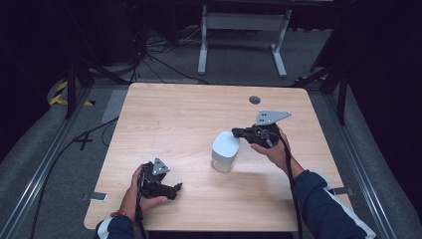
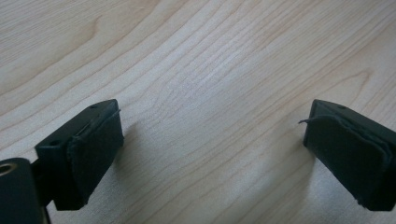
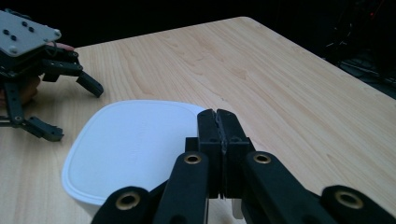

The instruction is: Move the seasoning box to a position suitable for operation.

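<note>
A white container (image 1: 225, 152) with a rounded square lid stands near the middle of the wooden table (image 1: 189, 109). My right gripper (image 1: 236, 133) reaches it from the right, its jaws pressed together over the near edge of the lid (image 3: 130, 149). In the right gripper view the right gripper (image 3: 218, 116) is shut, and a small white bit shows just under the jaws. My left gripper (image 1: 176, 189) rests low at the front left of the table, apart from the container. Its jaws stand wide open over bare wood in the left gripper view (image 2: 212, 140), and the left gripper (image 3: 74, 112) also appears open beyond the lid.
A round grey cable hole (image 1: 255, 99) sits near the table's far edge. A white metal stand (image 1: 244, 30) is on the floor behind the table. Cables trail on the floor at the left. A small silver plate (image 1: 98, 196) sticks out at the front left edge.
</note>
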The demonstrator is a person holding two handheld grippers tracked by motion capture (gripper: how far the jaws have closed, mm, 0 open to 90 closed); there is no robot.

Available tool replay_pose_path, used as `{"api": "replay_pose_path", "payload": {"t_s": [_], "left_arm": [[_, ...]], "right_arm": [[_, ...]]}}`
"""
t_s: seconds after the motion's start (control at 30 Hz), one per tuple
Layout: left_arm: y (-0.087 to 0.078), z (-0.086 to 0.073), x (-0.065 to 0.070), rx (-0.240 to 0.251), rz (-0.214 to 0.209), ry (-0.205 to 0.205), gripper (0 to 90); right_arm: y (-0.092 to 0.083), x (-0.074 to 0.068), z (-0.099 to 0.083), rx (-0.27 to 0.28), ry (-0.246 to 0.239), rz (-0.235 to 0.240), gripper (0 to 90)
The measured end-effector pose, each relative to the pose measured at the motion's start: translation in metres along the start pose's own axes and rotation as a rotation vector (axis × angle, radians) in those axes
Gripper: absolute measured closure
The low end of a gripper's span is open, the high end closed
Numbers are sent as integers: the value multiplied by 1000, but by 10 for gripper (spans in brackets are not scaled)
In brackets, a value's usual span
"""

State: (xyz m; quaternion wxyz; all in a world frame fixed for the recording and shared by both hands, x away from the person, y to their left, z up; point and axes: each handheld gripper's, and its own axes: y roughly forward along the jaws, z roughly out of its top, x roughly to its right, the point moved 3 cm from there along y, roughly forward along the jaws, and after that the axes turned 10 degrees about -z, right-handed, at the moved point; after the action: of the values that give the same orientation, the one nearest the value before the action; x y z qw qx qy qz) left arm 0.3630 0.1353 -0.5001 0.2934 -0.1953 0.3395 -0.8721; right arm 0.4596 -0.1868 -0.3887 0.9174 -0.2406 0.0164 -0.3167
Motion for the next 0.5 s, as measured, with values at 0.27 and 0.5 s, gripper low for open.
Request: {"api": "replay_pose_path", "payload": {"t_s": [0.27, 0.5], "left_arm": [[6, 14, 12, 1, -15, 41, 244], [8, 52, 41, 73, -75, 154, 360]], "right_arm": [[9, -1, 1, 1, -16, -5, 899], [12, 1, 2, -1, -10, -19, 900]]}}
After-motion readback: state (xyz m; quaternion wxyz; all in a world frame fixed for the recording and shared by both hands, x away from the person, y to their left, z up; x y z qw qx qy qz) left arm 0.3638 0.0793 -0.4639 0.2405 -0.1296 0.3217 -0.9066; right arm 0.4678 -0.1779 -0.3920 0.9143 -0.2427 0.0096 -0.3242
